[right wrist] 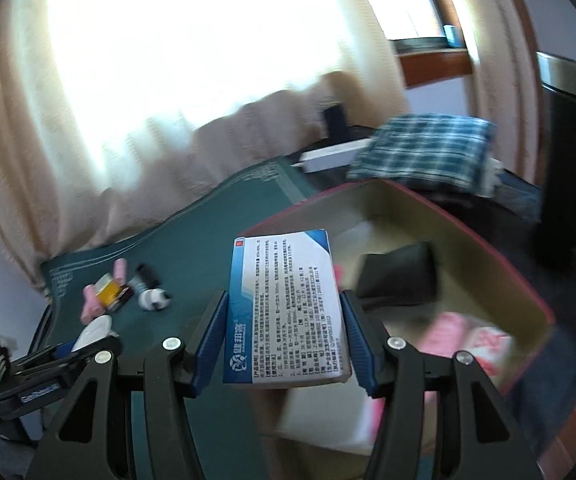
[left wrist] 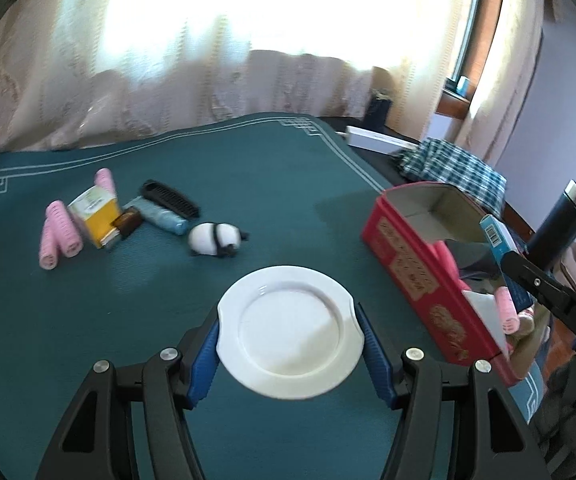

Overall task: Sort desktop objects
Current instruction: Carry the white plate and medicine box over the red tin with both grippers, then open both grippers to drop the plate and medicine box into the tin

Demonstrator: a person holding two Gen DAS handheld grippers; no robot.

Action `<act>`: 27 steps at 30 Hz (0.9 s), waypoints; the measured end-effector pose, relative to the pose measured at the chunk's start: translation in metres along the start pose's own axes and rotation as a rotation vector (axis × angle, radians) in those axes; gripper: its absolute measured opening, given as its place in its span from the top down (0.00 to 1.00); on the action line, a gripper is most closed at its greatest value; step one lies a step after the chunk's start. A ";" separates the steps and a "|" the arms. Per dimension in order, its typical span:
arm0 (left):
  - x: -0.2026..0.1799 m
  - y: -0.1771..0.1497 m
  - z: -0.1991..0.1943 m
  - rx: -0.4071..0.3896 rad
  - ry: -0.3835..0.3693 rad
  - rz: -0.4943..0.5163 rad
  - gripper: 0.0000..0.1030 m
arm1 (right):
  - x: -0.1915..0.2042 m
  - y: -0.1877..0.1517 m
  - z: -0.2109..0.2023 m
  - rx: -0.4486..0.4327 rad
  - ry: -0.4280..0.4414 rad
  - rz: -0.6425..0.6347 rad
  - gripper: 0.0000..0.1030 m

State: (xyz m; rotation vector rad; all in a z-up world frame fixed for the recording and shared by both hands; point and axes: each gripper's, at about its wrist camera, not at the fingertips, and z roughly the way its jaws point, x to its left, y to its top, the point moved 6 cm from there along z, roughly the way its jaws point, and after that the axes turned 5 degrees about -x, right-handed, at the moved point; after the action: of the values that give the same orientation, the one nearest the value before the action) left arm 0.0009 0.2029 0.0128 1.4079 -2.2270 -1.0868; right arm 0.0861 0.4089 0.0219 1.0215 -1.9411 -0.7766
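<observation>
Left wrist view: left gripper point(left wrist: 288, 330) clamps a white plate point(left wrist: 292, 330) over the teal-matted worktop point(left wrist: 248, 184); pale curtains point(left wrist: 168, 60) at twelve o'clock, red box point(left wrist: 420, 264) at three. Right gripper point(right wrist: 286, 334) clamps a blue-white carton point(right wrist: 286, 308) above that box point(right wrist: 520, 276).

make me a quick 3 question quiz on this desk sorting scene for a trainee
1. True or false: the left hand-held gripper holds the white plate.
2. What does the right hand-held gripper hold? A) comb B) blue and white box C) panda toy
3. Fill in: the right gripper's item is over the open ____ box.

Key
1. True
2. B
3. Red. The panda toy, black comb and pink rollers lie on the green mat.
</observation>
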 end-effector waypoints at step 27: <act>-0.121 0.030 0.030 0.001 -0.146 0.178 0.37 | -0.040 0.007 -0.028 -0.047 -0.033 0.003 0.36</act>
State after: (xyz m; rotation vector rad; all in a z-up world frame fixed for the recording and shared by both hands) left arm 0.0217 0.3285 0.0319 1.1370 -2.4010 -1.1590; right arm 0.1217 0.4422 0.0266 0.9832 -1.9429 -0.8391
